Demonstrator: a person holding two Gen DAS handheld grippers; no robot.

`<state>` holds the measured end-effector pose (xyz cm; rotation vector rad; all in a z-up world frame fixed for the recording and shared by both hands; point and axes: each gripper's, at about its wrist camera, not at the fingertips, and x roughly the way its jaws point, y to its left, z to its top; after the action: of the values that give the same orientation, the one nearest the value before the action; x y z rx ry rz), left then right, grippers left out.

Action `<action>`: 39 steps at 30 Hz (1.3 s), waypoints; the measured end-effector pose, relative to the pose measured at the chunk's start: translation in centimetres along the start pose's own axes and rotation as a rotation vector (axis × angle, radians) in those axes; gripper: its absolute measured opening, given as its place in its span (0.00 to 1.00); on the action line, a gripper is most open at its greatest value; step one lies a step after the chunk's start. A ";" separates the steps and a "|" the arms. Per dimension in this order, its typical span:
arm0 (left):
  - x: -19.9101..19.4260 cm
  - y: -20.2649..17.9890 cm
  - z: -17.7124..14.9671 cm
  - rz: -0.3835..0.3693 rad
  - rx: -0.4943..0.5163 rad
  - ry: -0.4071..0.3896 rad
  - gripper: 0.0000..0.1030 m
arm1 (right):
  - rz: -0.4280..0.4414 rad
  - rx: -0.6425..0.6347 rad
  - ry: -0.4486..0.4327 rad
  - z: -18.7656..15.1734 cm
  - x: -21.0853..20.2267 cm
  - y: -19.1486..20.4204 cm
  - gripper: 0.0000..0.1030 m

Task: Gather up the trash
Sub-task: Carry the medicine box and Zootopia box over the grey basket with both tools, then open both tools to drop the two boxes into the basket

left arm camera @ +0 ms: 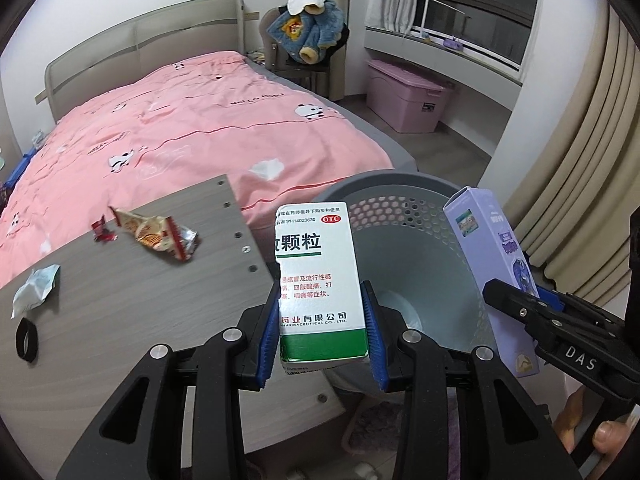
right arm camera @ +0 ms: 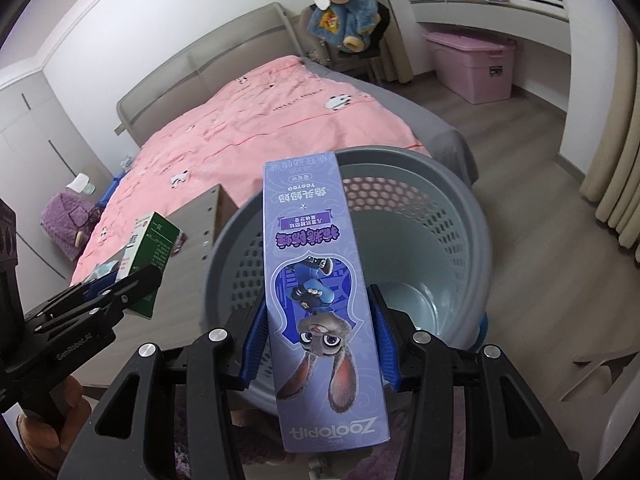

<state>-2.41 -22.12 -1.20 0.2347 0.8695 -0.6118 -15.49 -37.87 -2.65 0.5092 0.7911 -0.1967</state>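
My left gripper (left arm camera: 322, 330) is shut on a white and green medicine box (left arm camera: 320, 280), held upright above the near rim of the grey perforated trash basket (left arm camera: 400, 200). My right gripper (right arm camera: 320, 340) is shut on a long purple Zootopia box (right arm camera: 316, 280), held over the basket (right arm camera: 460, 208). The purple box (left arm camera: 496, 264) and the right gripper show at the right of the left wrist view. The medicine box (right arm camera: 154, 248) shows at the left of the right wrist view. A red snack wrapper (left arm camera: 160, 232), a small red scrap (left arm camera: 102, 232) and a crumpled white wrapper (left arm camera: 34, 290) lie on the grey table (left arm camera: 120, 320).
A black hair band (left arm camera: 27, 339) lies on the table's left edge. A bed with a pink cover (left arm camera: 180, 128) stands behind the table. A pink storage bin (left arm camera: 404, 96) and a chair with a blue coat (left arm camera: 312, 32) stand by the window.
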 end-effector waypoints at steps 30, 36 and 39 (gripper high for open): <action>3.7 -2.9 2.1 -0.031 0.059 0.016 0.54 | -0.020 0.039 0.010 1.4 1.5 -1.4 0.56; 3.1 -2.6 2.0 -0.019 0.048 0.011 0.56 | -0.017 0.037 0.003 1.5 1.4 -1.3 0.57; 2.9 -2.4 1.9 -0.013 0.040 0.008 0.57 | -0.017 0.036 0.004 1.5 1.5 -1.2 0.57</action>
<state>-1.19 -26.00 -2.09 0.2675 0.8676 -0.6414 -13.97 -39.63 -3.30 0.5377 0.7969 -0.2258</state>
